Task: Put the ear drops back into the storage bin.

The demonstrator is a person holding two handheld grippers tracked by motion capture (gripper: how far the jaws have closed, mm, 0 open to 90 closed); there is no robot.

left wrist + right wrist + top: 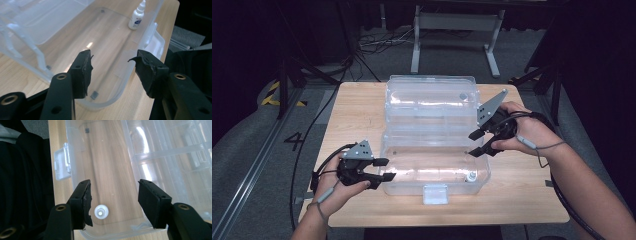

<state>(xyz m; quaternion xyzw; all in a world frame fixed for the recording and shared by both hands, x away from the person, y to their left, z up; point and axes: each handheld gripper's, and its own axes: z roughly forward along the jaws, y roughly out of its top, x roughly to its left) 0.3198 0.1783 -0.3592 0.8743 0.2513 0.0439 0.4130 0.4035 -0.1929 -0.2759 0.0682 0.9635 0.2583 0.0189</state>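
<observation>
A: What's the work centred on?

B: A small white plastic dropper bottle [136, 18] standing upright inside the clear plastic storage box [402, 185], in the corner near the front latch. It sits straight below the right gripper [113, 202], whose camera looks down on the bottle's cap between its jaws.

A: Is that gripper holding it?

B: No. Its jaws stand wide apart above the bottle, nothing between the pads. The left gripper [384, 169] is released too, jaws spread and empty, just outside the box's left wall, with the bottle well beyond it at the far end of the box.

A: So which step is this?

B: I'd judge the bottle has been set in the box, or is about to be picked out; the hinged clear lid [430, 100] lies open behind, beyond both grippers. A grasp would call for the right gripper to drop straight down around the neck and close.

A: Anything unclear?

B: The bottle's label is too blurred to read, and reflections make the lid's dividers hard to trace.
</observation>
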